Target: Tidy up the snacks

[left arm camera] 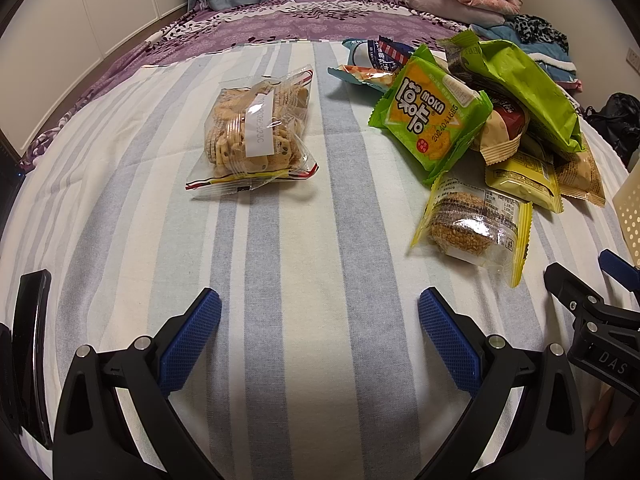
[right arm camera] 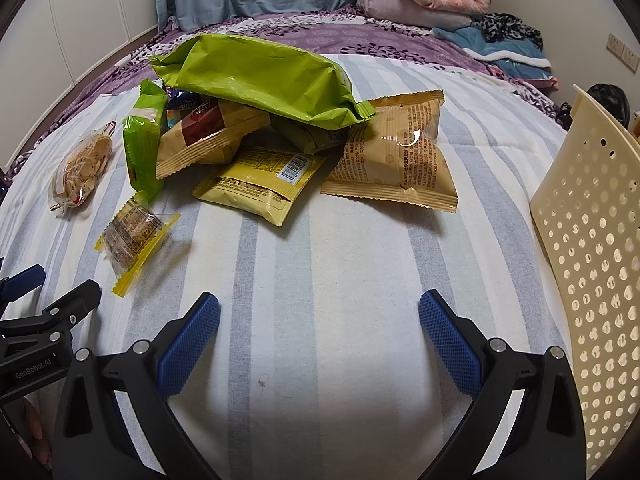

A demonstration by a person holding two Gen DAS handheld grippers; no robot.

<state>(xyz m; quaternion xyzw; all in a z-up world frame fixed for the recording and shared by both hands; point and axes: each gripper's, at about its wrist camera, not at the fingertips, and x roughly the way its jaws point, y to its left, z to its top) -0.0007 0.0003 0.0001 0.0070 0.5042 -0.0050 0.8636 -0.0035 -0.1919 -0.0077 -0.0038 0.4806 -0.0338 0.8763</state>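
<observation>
A pile of snack packets lies on a striped cloth. In the left wrist view a clear bag of cookies (left arm camera: 252, 130) lies alone ahead. To its right lie a green Moka packet (left arm camera: 432, 114), a large green bag (left arm camera: 528, 92) and a clear sesame-cake packet (left arm camera: 476, 224). My left gripper (left arm camera: 319, 334) is open and empty, short of them. In the right wrist view the large green bag (right arm camera: 260, 76) tops a tan packet (right arm camera: 396, 156) and a yellow packet (right arm camera: 260, 184). My right gripper (right arm camera: 319, 334) is open and empty in front of the pile.
A cream perforated basket (right arm camera: 592, 248) stands at the right of the cloth; its corner shows in the left wrist view (left arm camera: 630, 216). Folded clothes (right arm camera: 432, 0) are stacked at the back on a purple bedspread (right arm camera: 320, 36). A dark phone-like object (left arm camera: 30, 352) sits at the left.
</observation>
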